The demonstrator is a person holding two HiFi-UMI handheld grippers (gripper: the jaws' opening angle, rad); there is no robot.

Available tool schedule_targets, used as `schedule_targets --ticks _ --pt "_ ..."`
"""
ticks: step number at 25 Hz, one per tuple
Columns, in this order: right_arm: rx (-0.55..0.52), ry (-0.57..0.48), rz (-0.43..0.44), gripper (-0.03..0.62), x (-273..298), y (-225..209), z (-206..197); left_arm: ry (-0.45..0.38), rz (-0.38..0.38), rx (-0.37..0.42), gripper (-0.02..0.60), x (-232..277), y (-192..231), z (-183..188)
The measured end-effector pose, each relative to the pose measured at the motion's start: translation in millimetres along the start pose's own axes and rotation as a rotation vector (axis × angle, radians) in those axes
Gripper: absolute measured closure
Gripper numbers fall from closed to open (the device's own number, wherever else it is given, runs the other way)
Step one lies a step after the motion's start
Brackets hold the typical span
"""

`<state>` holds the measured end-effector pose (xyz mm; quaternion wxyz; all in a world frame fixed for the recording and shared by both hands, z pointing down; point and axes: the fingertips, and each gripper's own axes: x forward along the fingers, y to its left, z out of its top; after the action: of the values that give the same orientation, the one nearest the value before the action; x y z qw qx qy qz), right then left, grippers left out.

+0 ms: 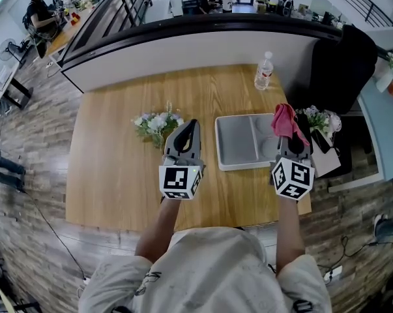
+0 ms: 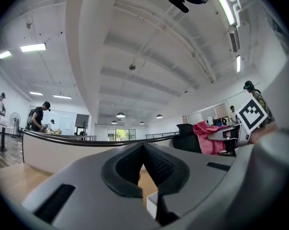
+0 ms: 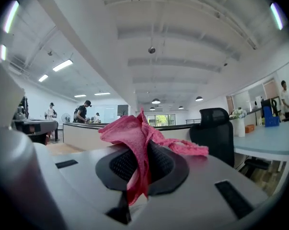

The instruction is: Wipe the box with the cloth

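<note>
A shallow grey box [image 1: 238, 142] with compartments lies on the wooden table [image 1: 118, 168], to the right of its middle. My right gripper [image 1: 291, 139] hovers over the box's right edge and is shut on a pink cloth [image 1: 285, 120], which bunches up above the jaws. In the right gripper view the cloth [image 3: 134, 140] is pinched between the pads and hangs down in the gap. My left gripper [image 1: 192, 125] is just left of the box, shut and holding nothing; its jaws [image 2: 143, 148] meet at the tip. The cloth [image 2: 209, 137] also shows from the left gripper view.
A bunch of pale flowers [image 1: 158, 122] lies left of the left gripper. A water bottle [image 1: 264, 70] stands at the table's far edge. A black office chair [image 1: 343, 67] and more flowers [image 1: 321, 120] sit to the right. A curved counter [image 1: 203, 44] runs behind the table.
</note>
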<state>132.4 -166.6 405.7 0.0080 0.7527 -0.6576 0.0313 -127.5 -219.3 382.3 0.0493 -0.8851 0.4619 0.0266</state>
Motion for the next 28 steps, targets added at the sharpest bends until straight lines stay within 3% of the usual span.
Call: schedule_targets --ticks 3,28 --pt "-0.051 -0.007 -0.013 0.54 0.0 0.7 -0.7 -0.003 0.004 0.0 0.574 0.2 2.1 -1.2" --pt "-0.061 0.007 0.006 0.54 -0.7 4.0 -3.9 0.008 0.004 -0.023 0.574 2.6 -2.3 -11.2"
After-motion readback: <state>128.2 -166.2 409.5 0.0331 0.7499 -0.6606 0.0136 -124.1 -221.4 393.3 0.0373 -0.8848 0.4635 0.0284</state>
